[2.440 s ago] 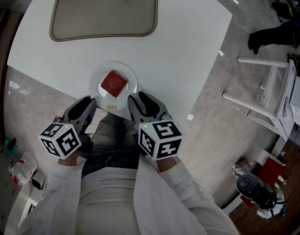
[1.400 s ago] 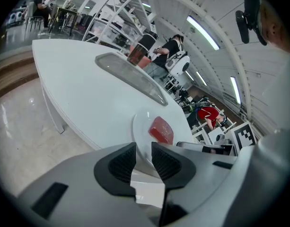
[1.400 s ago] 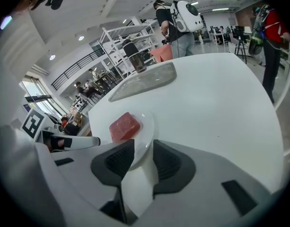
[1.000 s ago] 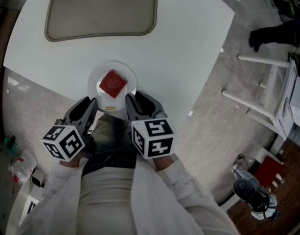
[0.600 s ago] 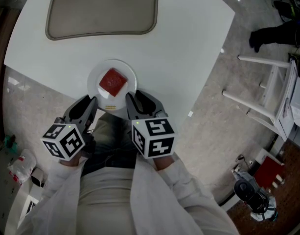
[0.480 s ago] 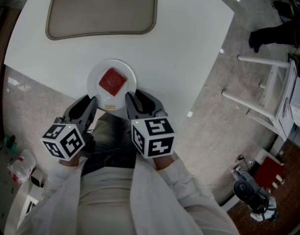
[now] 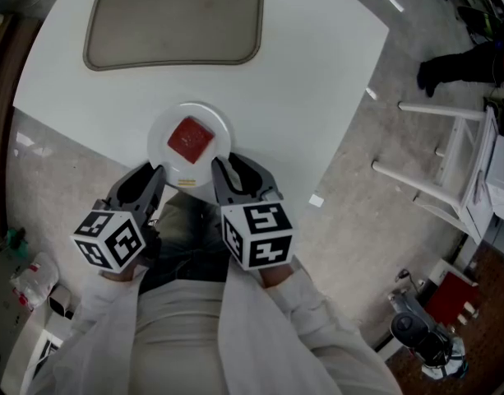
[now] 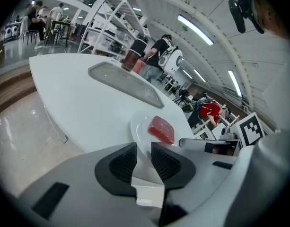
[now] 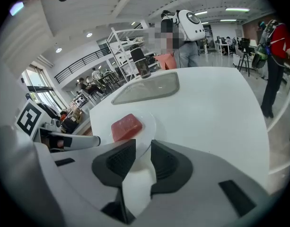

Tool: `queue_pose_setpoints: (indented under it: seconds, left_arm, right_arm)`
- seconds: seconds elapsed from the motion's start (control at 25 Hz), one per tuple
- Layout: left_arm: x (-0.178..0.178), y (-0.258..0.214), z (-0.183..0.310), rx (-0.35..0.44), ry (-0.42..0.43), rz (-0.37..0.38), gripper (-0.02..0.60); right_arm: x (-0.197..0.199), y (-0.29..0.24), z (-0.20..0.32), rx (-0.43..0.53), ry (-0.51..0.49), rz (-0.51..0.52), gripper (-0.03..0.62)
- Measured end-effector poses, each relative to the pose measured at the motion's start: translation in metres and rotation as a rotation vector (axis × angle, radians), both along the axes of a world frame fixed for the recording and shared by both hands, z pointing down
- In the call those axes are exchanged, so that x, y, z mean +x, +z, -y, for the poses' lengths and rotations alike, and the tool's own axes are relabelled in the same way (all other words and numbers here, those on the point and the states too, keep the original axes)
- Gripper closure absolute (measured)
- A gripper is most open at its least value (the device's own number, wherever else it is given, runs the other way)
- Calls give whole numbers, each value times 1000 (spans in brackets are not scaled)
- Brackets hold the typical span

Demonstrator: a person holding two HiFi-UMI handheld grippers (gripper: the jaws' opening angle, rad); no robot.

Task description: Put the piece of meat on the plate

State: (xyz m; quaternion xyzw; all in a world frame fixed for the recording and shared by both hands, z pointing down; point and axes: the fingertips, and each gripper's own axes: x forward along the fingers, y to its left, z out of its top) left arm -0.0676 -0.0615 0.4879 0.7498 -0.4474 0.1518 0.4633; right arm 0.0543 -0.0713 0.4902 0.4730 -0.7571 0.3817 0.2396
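The red meat [image 7: 190,139] sits on the white plate [image 7: 159,142], just ahead of both pairs of jaws. The left gripper [image 7: 145,175] and right gripper [image 7: 235,167] hold nothing; their jaws stand apart.

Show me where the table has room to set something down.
Free: the wide stretch of table right of the tray and plate, and the strip between tray and plate. Crowded: the near edge, where the plate with the meat sits ahead of the left gripper and right gripper.
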Motion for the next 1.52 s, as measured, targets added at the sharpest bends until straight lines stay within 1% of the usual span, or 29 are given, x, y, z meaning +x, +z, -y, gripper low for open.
queue_pose_setpoints:
  seconds: [0.4, 0.6, 0.8, 0.92, 1.12, 1.36, 1.52]
  left_arm:
    - [-3, -38, 0, 76, -29, 18, 482]
    - [9, -51, 5, 128, -38, 26, 482]
    - [26, -57, 14, 152, -36, 33, 482]
    - [30, -59, 18, 157, -47, 31, 482]
    - [23, -59, 28, 157, -49, 30, 482]
    - [11, -66, 57, 170, -39, 34, 482]
    - [-2, -66, 83, 164, -12, 30, 482]
  right_arm:
    - [-3, -37, 4, 80, -21, 29, 487]
    - [10, -50, 11, 130, -29, 49, 490]
    - [27, -57, 19, 155, -21, 62, 491]
    - [31, -59, 23, 160, -18, 65, 491]
    - [24, -60, 33, 161, -17, 73, 493]
    - [12, -67, 61, 174, 1, 71, 493]
    - [0, -66, 83, 163, 30, 69, 494]
